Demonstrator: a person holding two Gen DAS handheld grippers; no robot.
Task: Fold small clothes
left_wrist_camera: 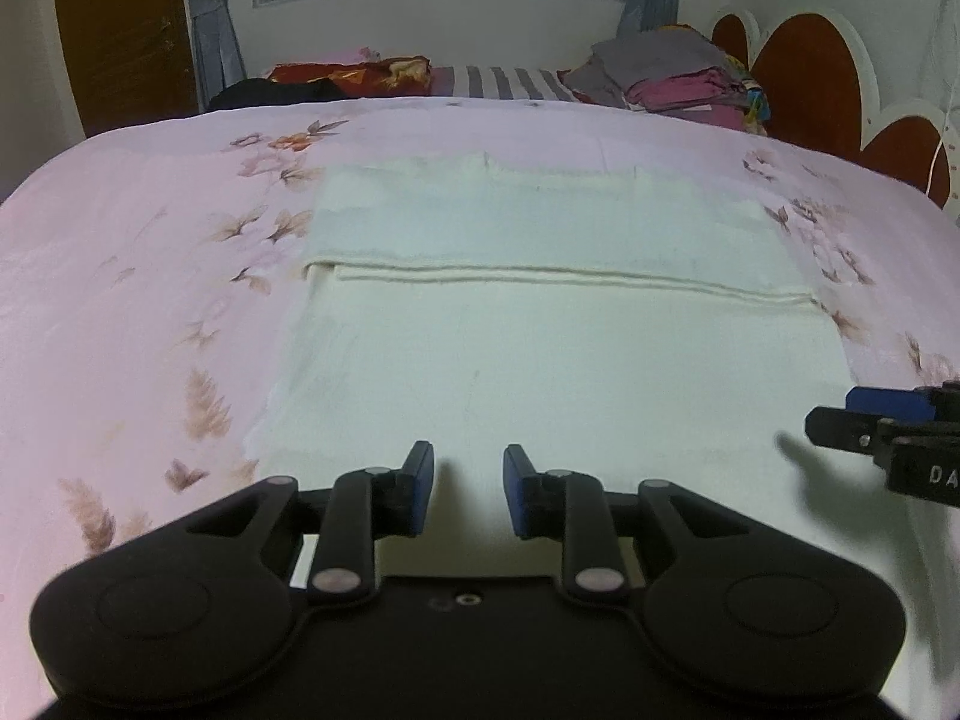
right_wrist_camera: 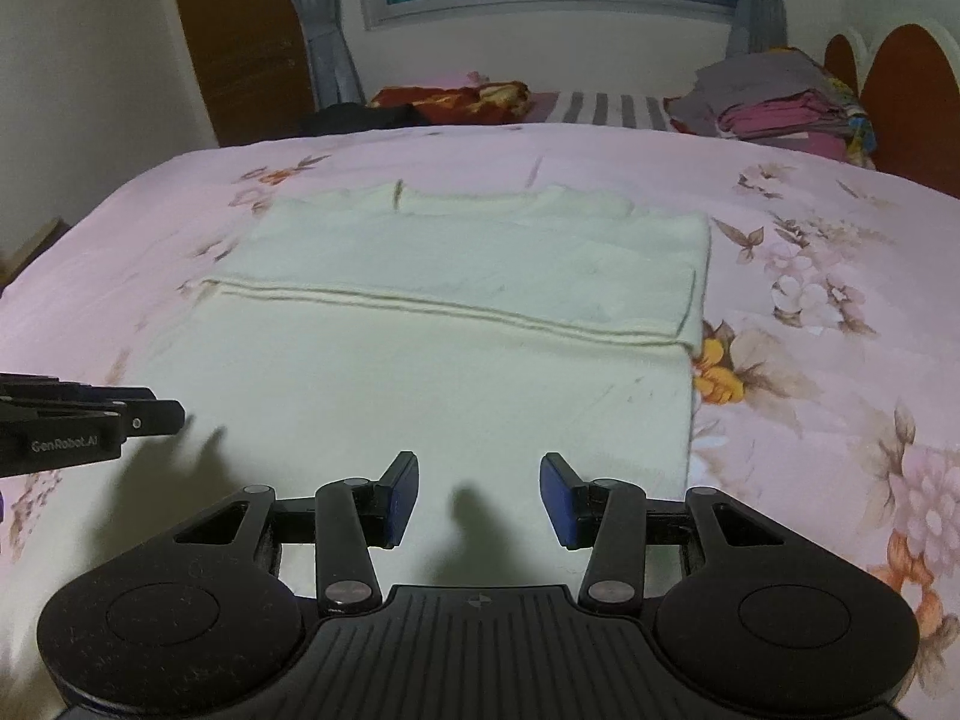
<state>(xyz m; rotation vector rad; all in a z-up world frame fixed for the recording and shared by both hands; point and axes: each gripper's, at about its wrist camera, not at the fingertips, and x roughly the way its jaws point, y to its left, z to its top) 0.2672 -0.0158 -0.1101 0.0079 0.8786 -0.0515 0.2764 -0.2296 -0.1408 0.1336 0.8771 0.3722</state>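
A cream-white garment point(left_wrist_camera: 540, 348) point(right_wrist_camera: 456, 372) lies flat on the pink floral bedspread. Its far part is folded toward me, and the doubled hem runs across the middle as a straight ridge. My left gripper point(left_wrist_camera: 468, 468) hovers over the garment's near part, open, with nothing between its blue pads. My right gripper point(right_wrist_camera: 479, 477) hangs over the near right part, open wider, also empty. Each gripper shows in the other's view: the right one point(left_wrist_camera: 840, 420) at the right edge, the left one point(right_wrist_camera: 156, 414) at the left edge.
The pink floral bedspread point(left_wrist_camera: 120, 276) point(right_wrist_camera: 840, 312) stretches out on both sides of the garment. A stack of folded clothes point(left_wrist_camera: 678, 84) point(right_wrist_camera: 780, 102) sits at the far right by the headboard. A red patterned cloth point(left_wrist_camera: 360, 72) and a dark item lie at the far left.
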